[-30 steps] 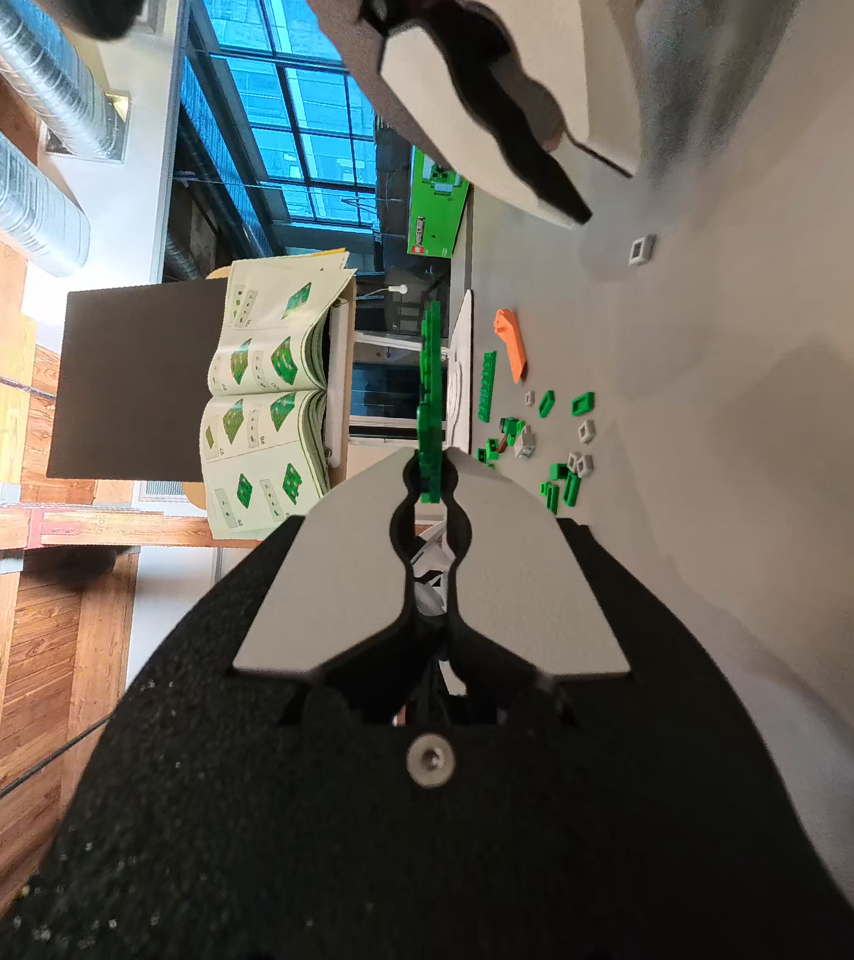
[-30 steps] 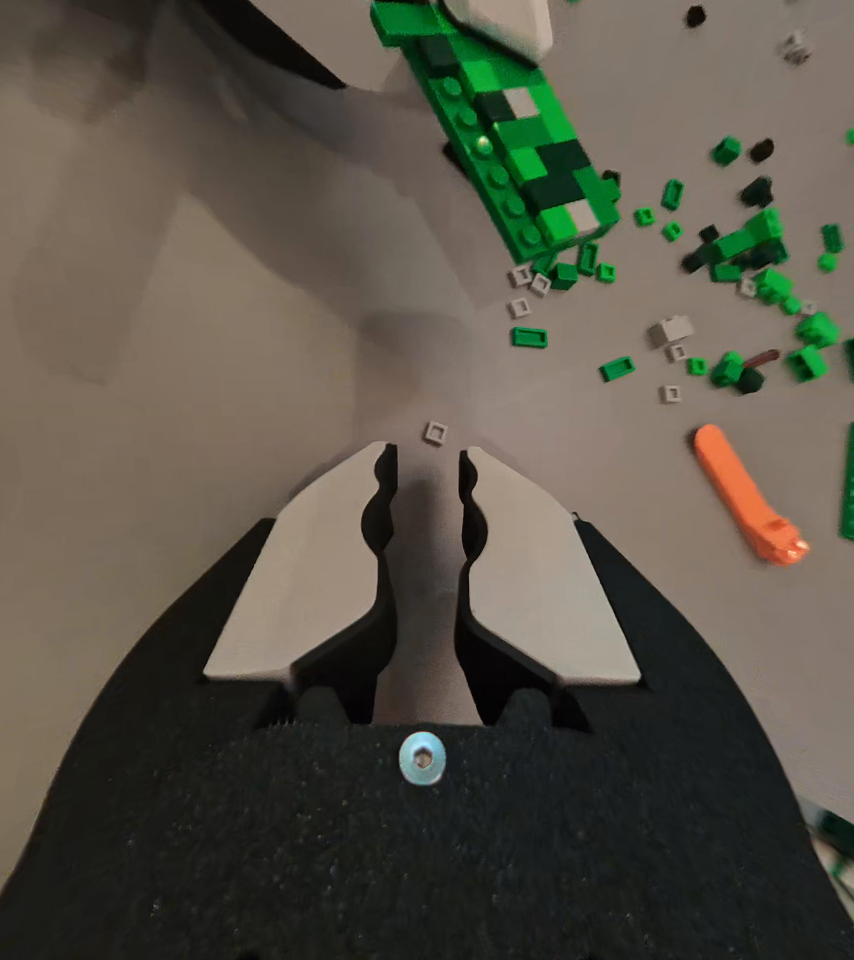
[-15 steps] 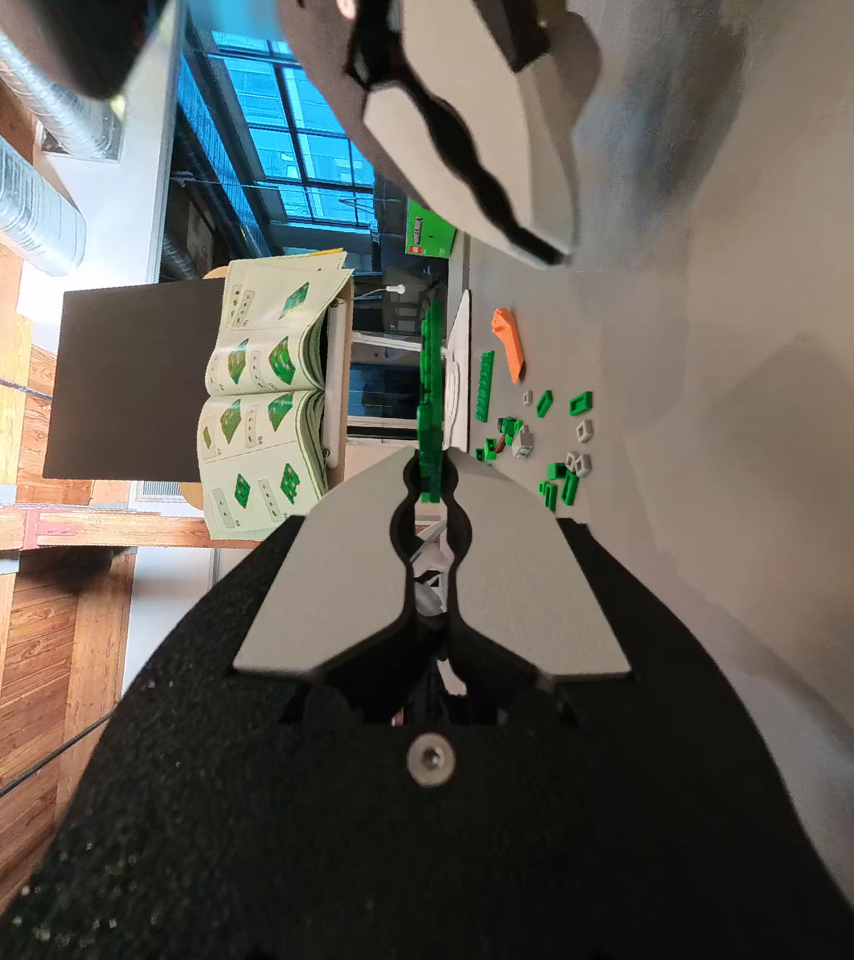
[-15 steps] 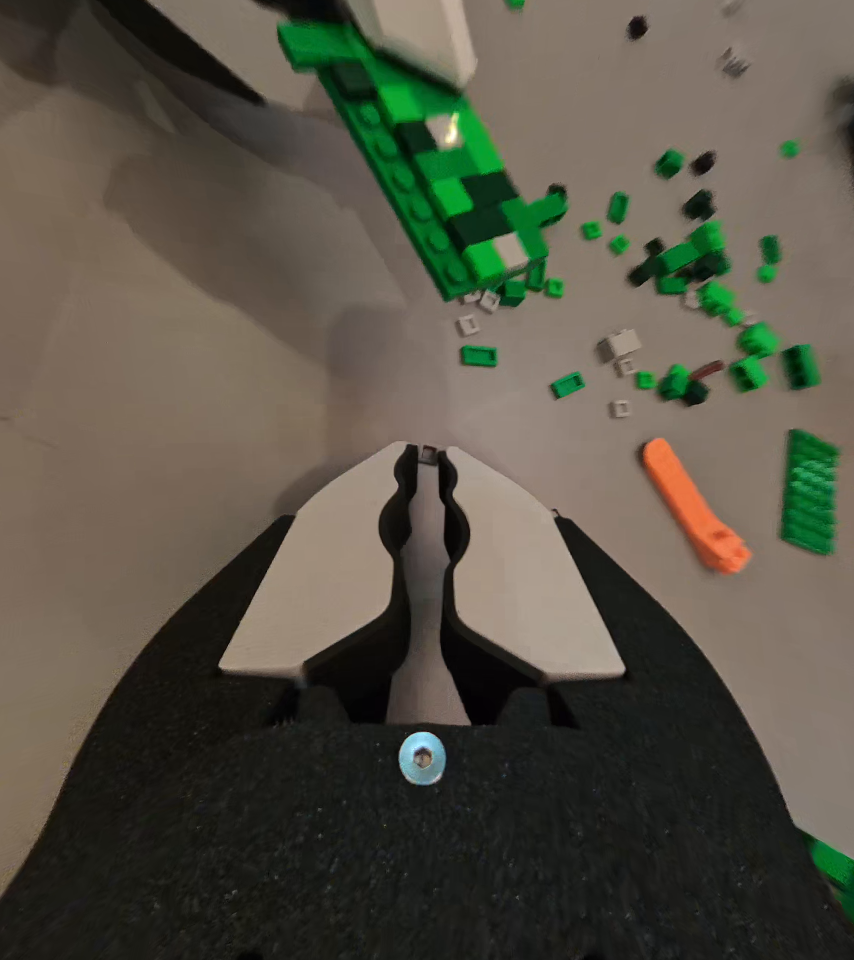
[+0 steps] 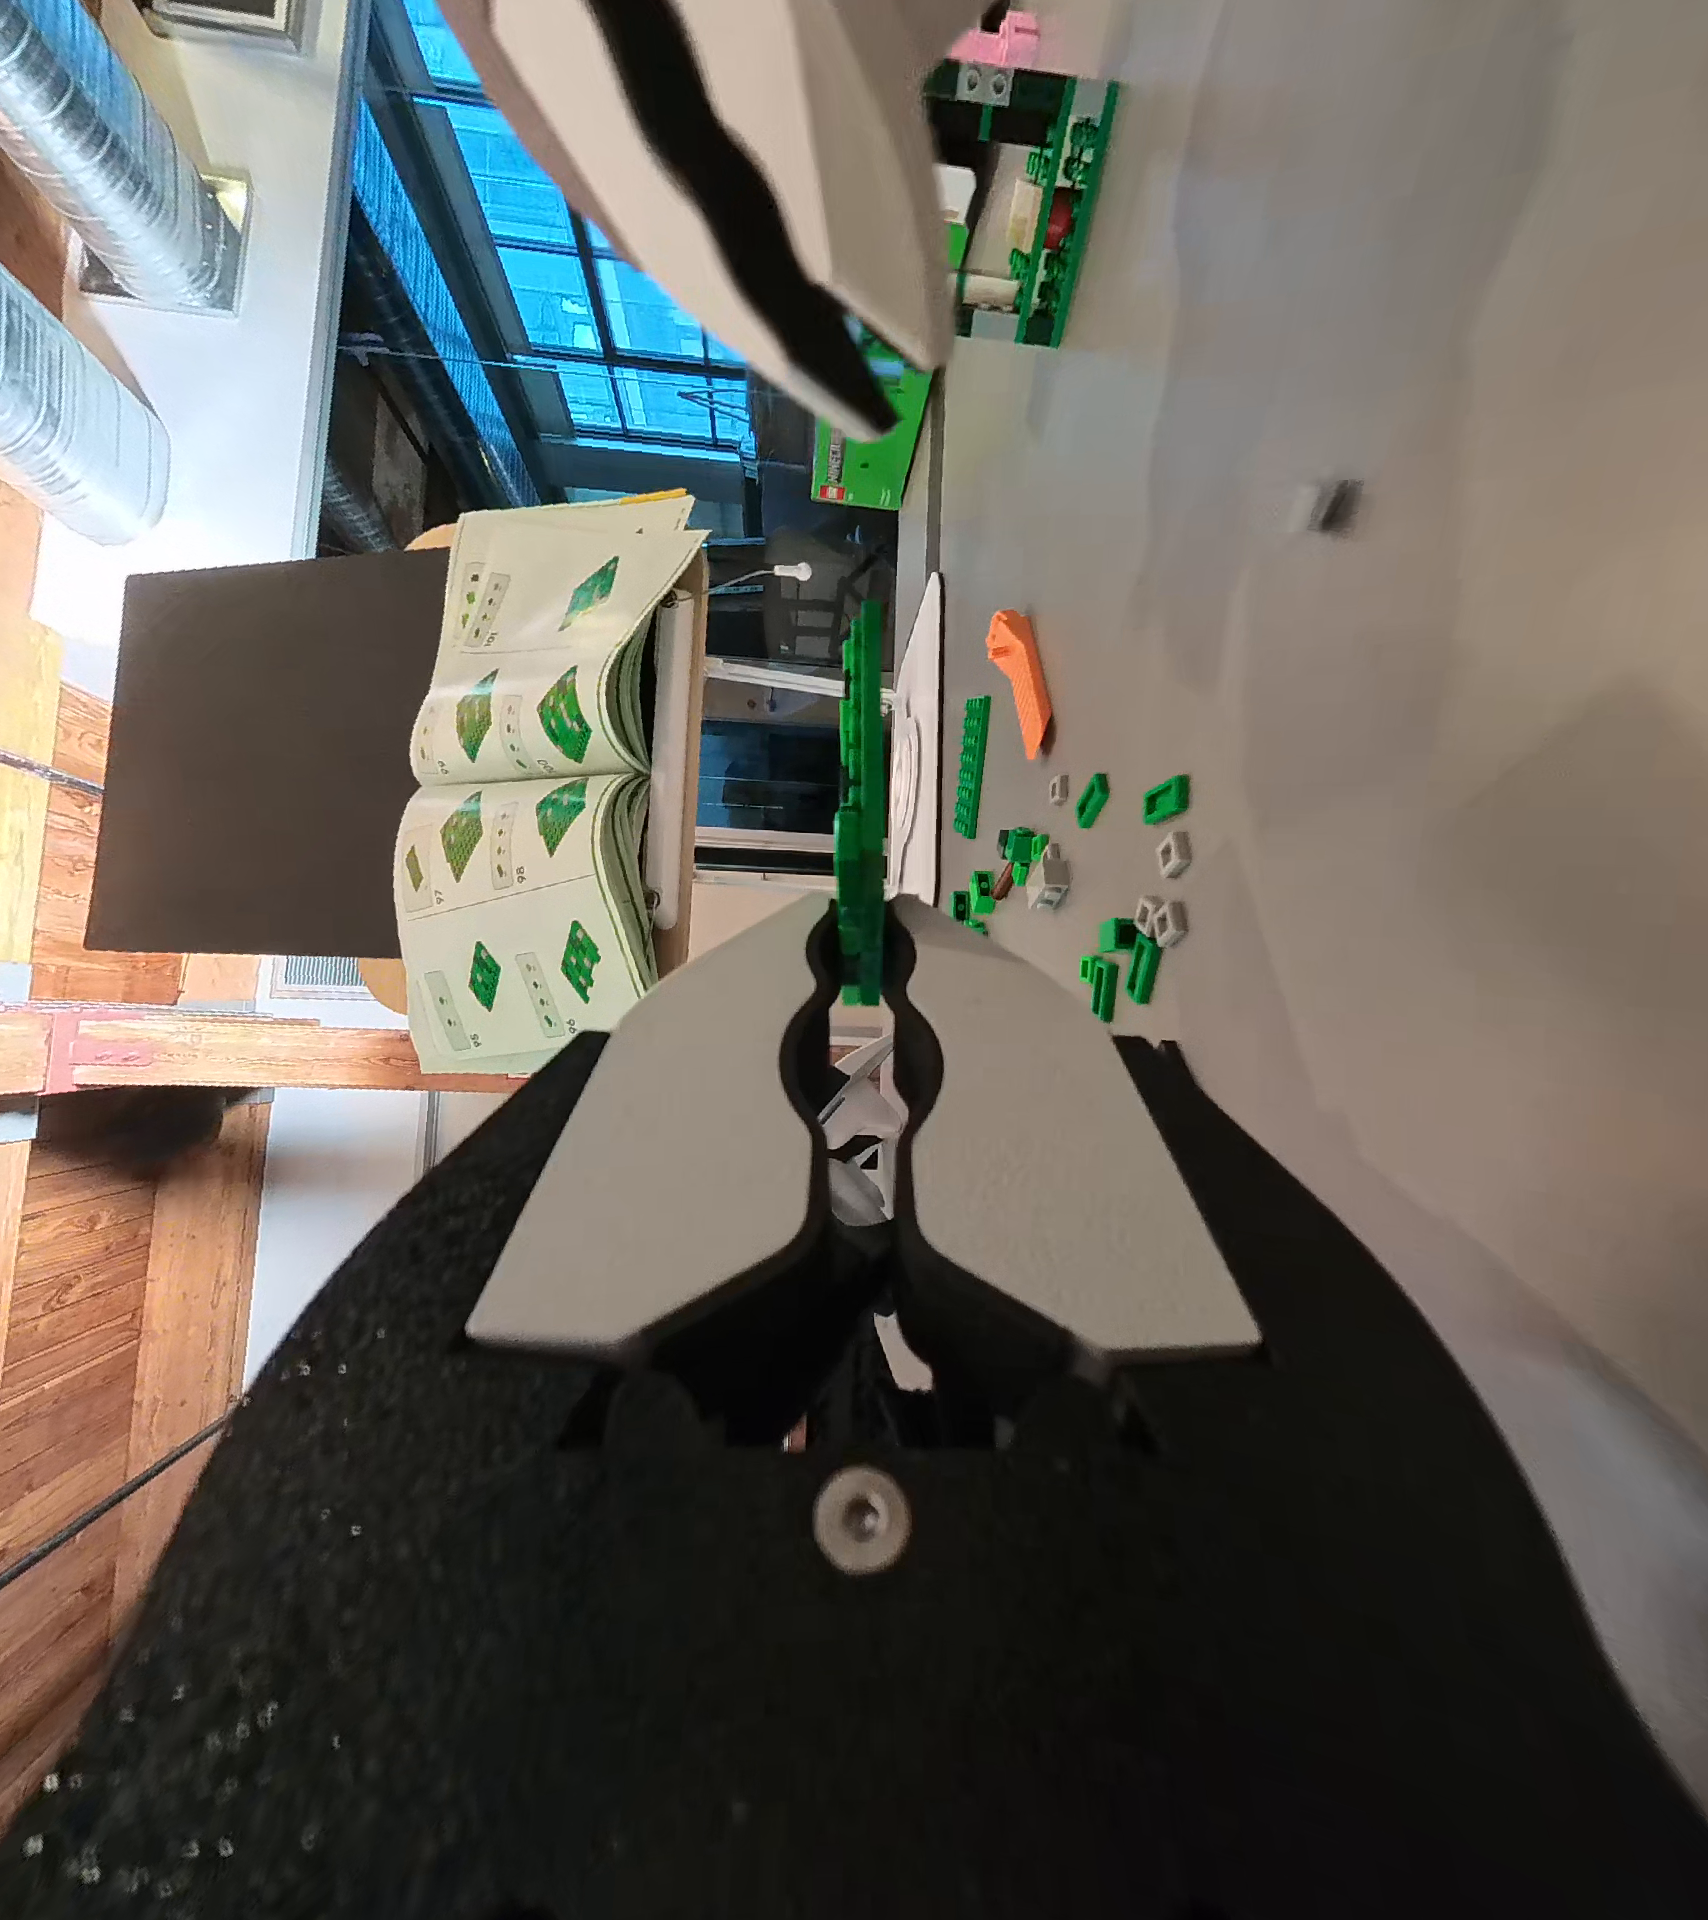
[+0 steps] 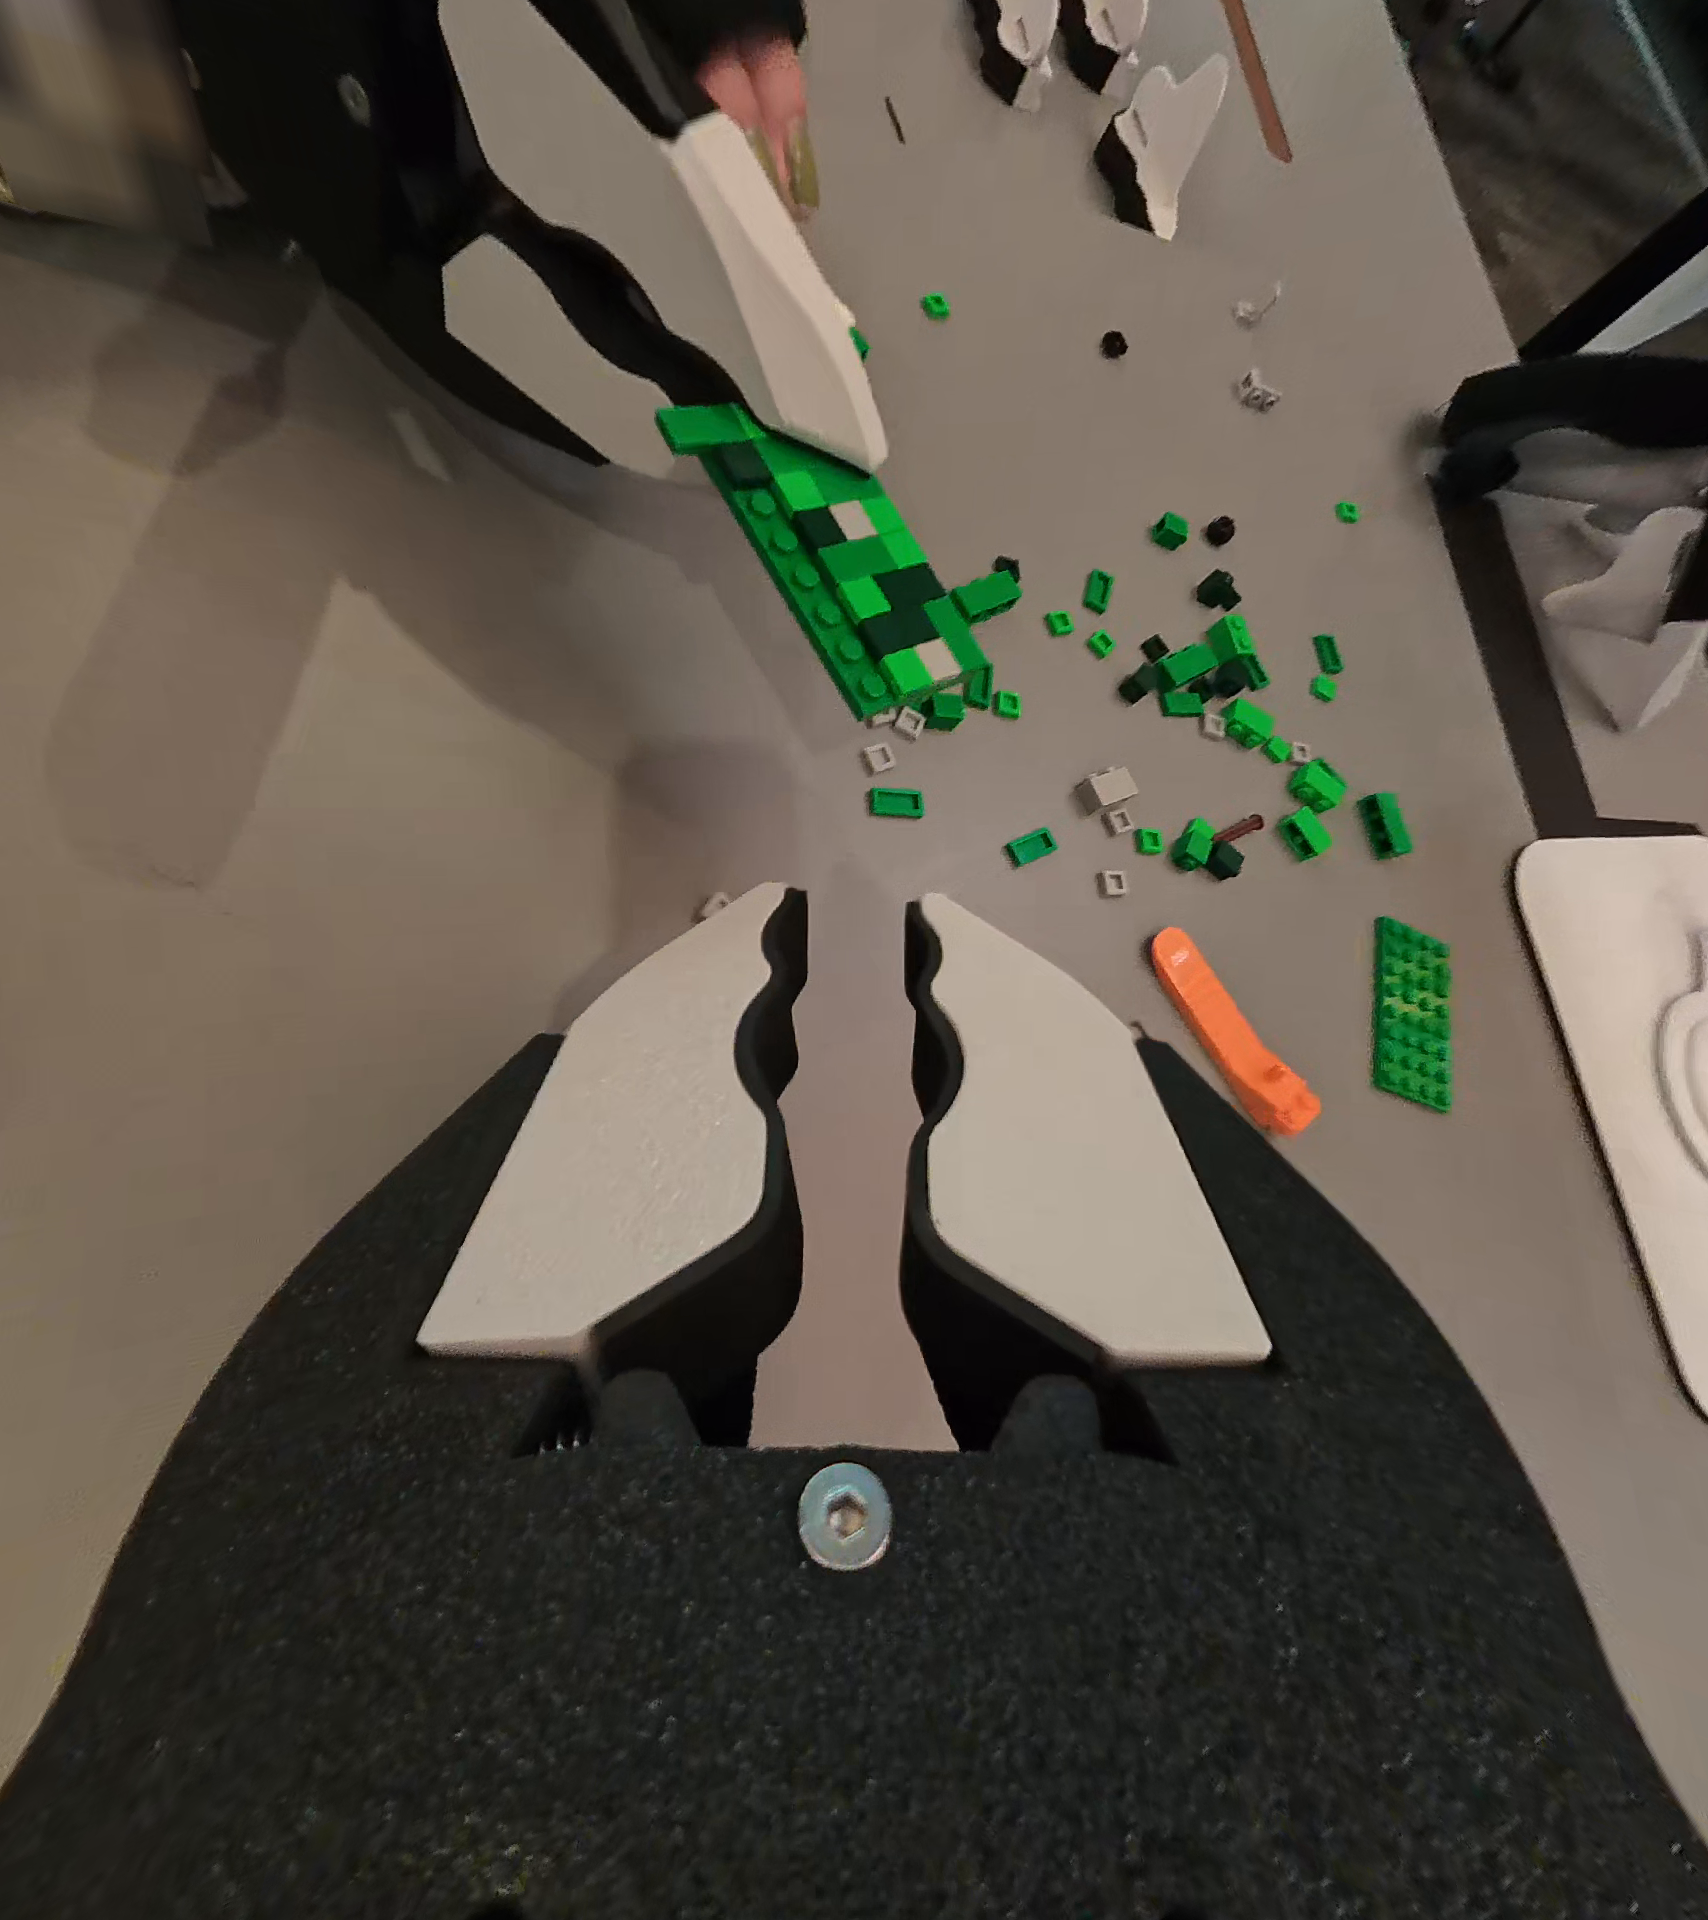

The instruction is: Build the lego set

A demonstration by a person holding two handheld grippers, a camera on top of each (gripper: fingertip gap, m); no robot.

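Left wrist view: the left gripper (image 5: 862, 940) is clamped on the edge of a green lego plate assembly (image 5: 860, 790), seen edge-on at frame centre and held off the grey tabletop (image 5: 1452, 727). An open instruction booklet (image 5: 538, 800) is propped left of centre. Loose green and grey bricks (image 5: 1130, 925) and an orange brick separator (image 5: 1021, 681) are scattered right of centre. A partly built model (image 5: 1037, 208) is seen at upper right. The right gripper (image 5: 777, 208) shows at top, blurred.

Right wrist view: the right gripper (image 6: 855, 914) is held above the tabletop (image 6: 310, 831) with its fingers apart and nothing between them. A small grey tile (image 6: 715, 902) lies just left of the left fingertip. The plate assembly (image 6: 850, 571) is seen upper centre, gripped by the left gripper (image 6: 777, 405). The separator (image 6: 1234, 1034) and a green plate (image 6: 1413, 1013) lie at right, near a white tray (image 6: 1608, 1039).
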